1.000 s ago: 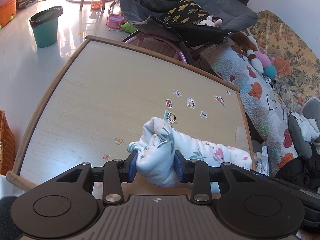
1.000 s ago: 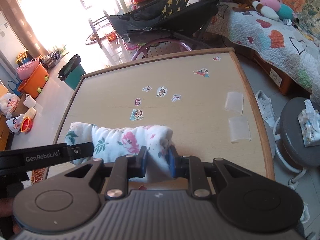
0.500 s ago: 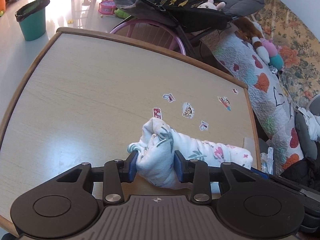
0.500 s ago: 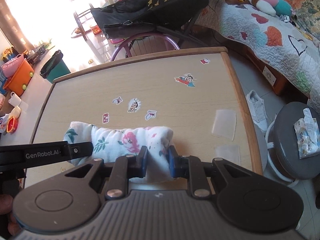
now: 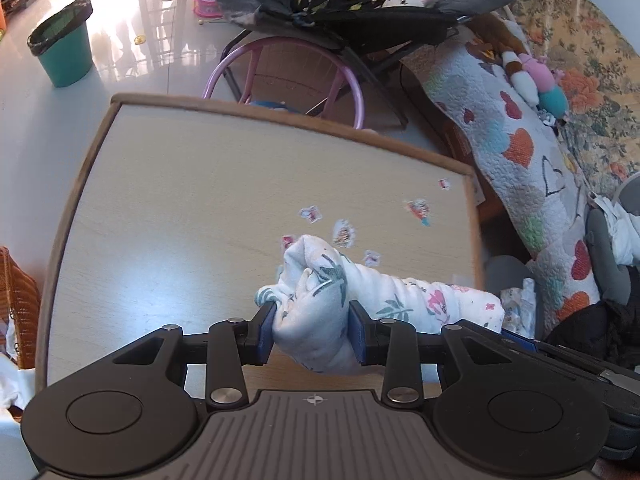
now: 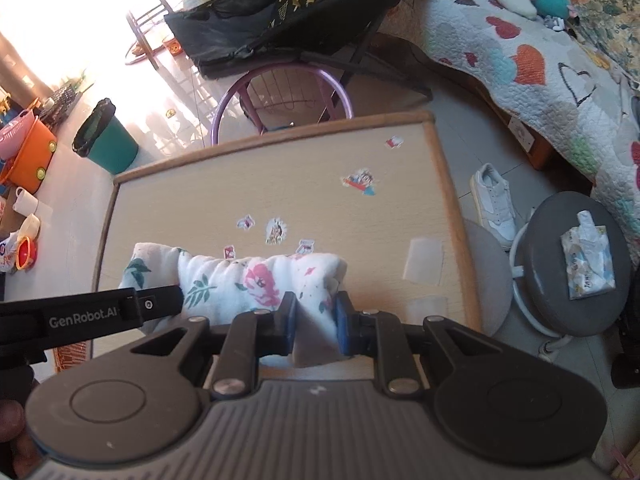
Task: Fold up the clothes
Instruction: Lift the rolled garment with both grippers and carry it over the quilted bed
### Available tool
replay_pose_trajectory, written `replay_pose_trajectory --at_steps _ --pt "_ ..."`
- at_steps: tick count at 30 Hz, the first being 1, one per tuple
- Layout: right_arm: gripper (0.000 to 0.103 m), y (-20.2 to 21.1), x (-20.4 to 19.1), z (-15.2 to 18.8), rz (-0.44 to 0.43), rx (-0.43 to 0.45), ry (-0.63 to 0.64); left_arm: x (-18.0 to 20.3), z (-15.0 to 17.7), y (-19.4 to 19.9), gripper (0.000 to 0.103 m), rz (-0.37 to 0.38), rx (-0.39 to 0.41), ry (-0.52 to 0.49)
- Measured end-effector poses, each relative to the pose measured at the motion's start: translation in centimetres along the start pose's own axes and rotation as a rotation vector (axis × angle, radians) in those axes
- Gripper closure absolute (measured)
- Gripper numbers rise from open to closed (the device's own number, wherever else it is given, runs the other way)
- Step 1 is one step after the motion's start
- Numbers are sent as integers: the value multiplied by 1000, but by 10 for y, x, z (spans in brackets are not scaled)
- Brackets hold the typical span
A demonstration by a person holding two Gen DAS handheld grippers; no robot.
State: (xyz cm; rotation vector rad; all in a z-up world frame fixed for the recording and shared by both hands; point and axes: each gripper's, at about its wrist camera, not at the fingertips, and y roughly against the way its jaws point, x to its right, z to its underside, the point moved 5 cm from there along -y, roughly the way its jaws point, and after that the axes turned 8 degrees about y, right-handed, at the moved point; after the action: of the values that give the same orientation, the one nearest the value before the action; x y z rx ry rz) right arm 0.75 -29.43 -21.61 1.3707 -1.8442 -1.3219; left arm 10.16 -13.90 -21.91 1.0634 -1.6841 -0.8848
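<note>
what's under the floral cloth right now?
Floral cloth, pinched by left gripper and right gripper, hangs over the table. One sticker peeks out; anything else beneath is covered.

- The left wrist camera looked steeply down along its fingers point(image 5: 266, 334) at the table point(image 5: 168, 208), close.
- The right wrist camera faced likewise from beside it.
- Both shared the table point(image 6: 440, 184), cloth point(image 5: 400, 300) point(image 6: 240, 280), bin point(image 5: 66, 52) point(image 6: 110, 144).

The garment point(image 5: 320, 300) is white with green leaves and pink flowers. The bench point(image 5: 180, 200) is pale beige with a brown rim and small colourful stickers point(image 6: 275, 230). The bin point(image 6: 110, 142) is teal, the quilt point(image 6: 540, 64) white with red hearts.
</note>
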Motion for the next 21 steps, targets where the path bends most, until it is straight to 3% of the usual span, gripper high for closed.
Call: replay_pose_trajectory --at_steps 9,21 --pt "84 71 58 -22 35 27 -90 91 -5 50 66 29 -27 -109" --pt "84 143 181 -28 70 86 -180 239 45 75 66 57 -22 -222"
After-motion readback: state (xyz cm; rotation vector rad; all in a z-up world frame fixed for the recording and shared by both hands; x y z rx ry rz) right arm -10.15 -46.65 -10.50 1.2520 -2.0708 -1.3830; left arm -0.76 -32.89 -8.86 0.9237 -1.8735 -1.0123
